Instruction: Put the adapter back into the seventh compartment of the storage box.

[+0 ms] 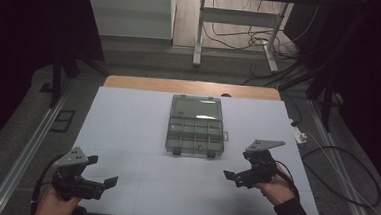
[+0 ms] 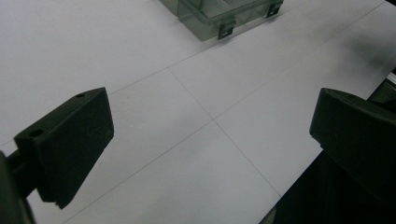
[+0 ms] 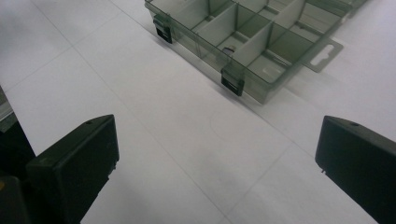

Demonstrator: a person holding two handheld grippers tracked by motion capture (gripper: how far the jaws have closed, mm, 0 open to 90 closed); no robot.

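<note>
Grippers idle: left gripper (image 1: pixel 105 171) near counter (image 1: pixel 127 123) front-left corner, right gripper (image 1: pixel 235 177) front-right, both jaws spread, empty. Organizer box (image 1: pixel 196 125) at counter centre, lid open, untouched. Likely pre-approach; next move probably reach toward box front latches (image 3: pixel 232 87).

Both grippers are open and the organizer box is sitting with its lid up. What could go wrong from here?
The box looks light and lies loose on the white mat, so a push from one gripper could slide it. Its raised lid might tip it backward. The small latches may slip between the wide pads of the right gripper.
</note>
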